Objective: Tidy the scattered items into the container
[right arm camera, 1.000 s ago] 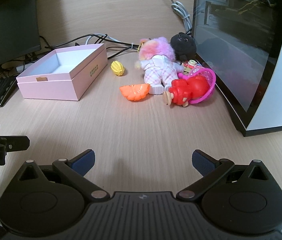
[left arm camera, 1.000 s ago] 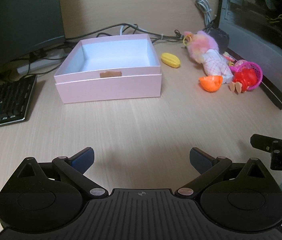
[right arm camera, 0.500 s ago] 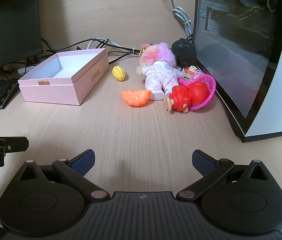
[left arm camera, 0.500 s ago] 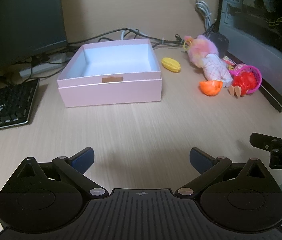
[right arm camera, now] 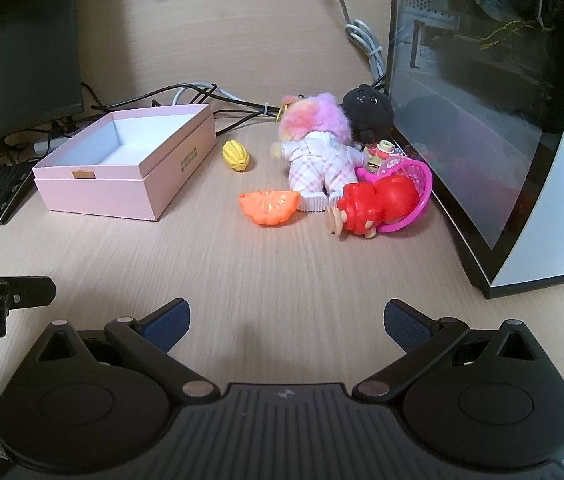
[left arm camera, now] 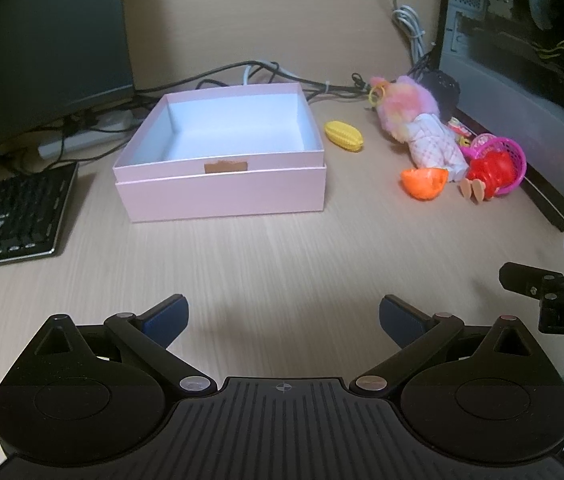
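Hovering over desk (right arm camera: 241,272), both claws released, nothing held. Box (left arm camera: 221,160) centre of left view, interior bare. Toys outside it, right of box: doll (right arm camera: 318,156), red figure (right arm camera: 378,204) in basket (right arm camera: 414,184), orange piece (right arm camera: 267,208), corn (right arm camera: 235,155). Right gripper (right arm camera: 286,320) low, level, aimed at toys; left gripper (left arm camera: 282,320) faces box. Best taking lone orange piece, pinching across narrow width.

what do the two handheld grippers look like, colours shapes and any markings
Both look alike: the left gripper and right gripper have a matte black ribbed body, two rounded black lobes with triangular cutouts, silver pivot pins and angled black link arms ending in dark blue textured pads. Seen from the side, each carries a black label with partial white lettering. No cables or sleeves show.
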A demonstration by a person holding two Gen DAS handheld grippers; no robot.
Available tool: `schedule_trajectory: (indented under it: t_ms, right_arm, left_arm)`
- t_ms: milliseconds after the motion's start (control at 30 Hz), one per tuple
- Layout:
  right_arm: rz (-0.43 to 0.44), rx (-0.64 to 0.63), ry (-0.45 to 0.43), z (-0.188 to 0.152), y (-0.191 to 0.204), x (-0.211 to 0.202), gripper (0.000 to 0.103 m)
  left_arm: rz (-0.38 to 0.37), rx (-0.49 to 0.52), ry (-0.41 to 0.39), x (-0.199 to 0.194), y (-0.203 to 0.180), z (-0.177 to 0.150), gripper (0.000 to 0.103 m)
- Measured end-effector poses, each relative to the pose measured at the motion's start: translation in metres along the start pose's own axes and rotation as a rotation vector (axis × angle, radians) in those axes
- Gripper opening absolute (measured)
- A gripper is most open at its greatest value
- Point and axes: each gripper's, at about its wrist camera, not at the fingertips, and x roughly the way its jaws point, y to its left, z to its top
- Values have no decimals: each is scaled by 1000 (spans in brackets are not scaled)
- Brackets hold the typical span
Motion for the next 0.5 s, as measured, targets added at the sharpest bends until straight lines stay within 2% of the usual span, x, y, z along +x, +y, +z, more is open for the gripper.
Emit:
schedule_trajectory:
  t_ms: [500]
  right_arm:
    - [4,-16,-1,5,4,5,103]
  left_arm:
    - [8,-5,-7,2,3,5,103]
